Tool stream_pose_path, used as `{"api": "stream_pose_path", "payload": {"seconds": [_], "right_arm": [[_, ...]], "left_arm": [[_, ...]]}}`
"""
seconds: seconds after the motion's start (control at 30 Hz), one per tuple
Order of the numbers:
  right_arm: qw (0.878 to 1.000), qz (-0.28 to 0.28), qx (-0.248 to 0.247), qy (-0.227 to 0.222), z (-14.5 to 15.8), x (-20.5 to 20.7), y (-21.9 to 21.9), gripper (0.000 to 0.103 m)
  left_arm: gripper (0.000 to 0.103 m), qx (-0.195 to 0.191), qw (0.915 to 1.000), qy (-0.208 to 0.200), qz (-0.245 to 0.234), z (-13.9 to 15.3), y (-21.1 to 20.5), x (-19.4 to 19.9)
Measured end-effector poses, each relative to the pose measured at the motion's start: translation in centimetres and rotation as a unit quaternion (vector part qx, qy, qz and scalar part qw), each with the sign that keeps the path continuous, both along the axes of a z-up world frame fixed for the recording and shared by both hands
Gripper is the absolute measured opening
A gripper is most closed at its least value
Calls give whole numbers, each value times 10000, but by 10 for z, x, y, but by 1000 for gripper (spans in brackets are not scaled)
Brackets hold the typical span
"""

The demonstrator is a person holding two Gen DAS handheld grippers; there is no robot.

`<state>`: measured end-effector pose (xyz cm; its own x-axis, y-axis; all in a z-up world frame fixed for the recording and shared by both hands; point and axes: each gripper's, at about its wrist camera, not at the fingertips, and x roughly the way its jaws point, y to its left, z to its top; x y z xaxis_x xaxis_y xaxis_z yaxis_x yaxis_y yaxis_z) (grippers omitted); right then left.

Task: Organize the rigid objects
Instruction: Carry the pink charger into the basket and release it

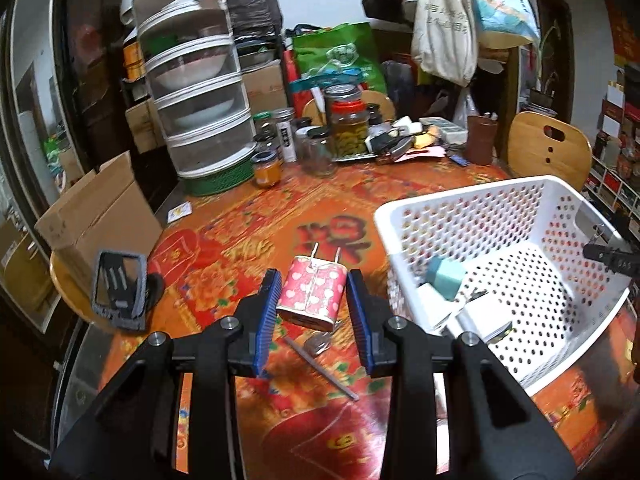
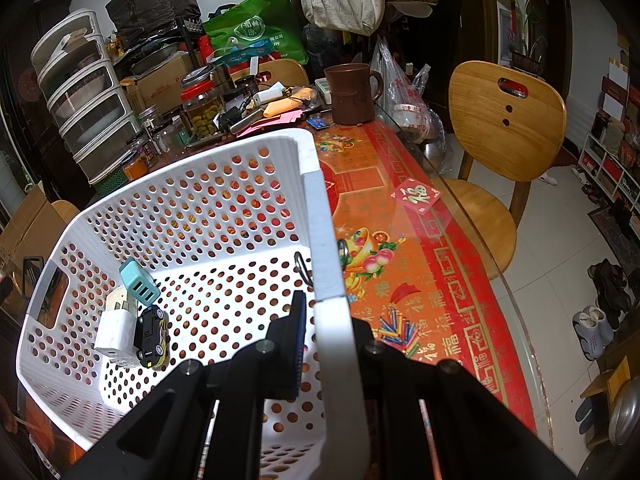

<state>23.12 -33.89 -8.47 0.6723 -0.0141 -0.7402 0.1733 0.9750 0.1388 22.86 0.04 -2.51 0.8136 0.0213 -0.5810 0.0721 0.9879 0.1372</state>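
Note:
A pink polka-dot charger plug lies on the red patterned tablecloth between the open blue pads of my left gripper; there are gaps on both sides. A white perforated basket stands to its right, holding a teal USB charger, a white adapter and a small black toy car. My right gripper is shut on the basket's right wall, one blue pad inside and the other finger outside.
A thin metal rod and a coin-like piece lie under the plug. A black clip frame sits left. Jars, stacked clear drawers and clutter fill the table's far side. A wooden chair stands right.

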Motion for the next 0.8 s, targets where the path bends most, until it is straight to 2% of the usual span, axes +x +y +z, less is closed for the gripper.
{"api": "stream_pose_path", "payload": {"seconds": [0.4,0.8], "right_arm": [[10000,5,4,3,-1,0,0,11],[10000,27,-1,7,-1,2,1,12]], "left_arm": [[31,-64,9979,128,-629,10,-67,20],[27,303,9945,235,-977,-3,-125,30]]}}
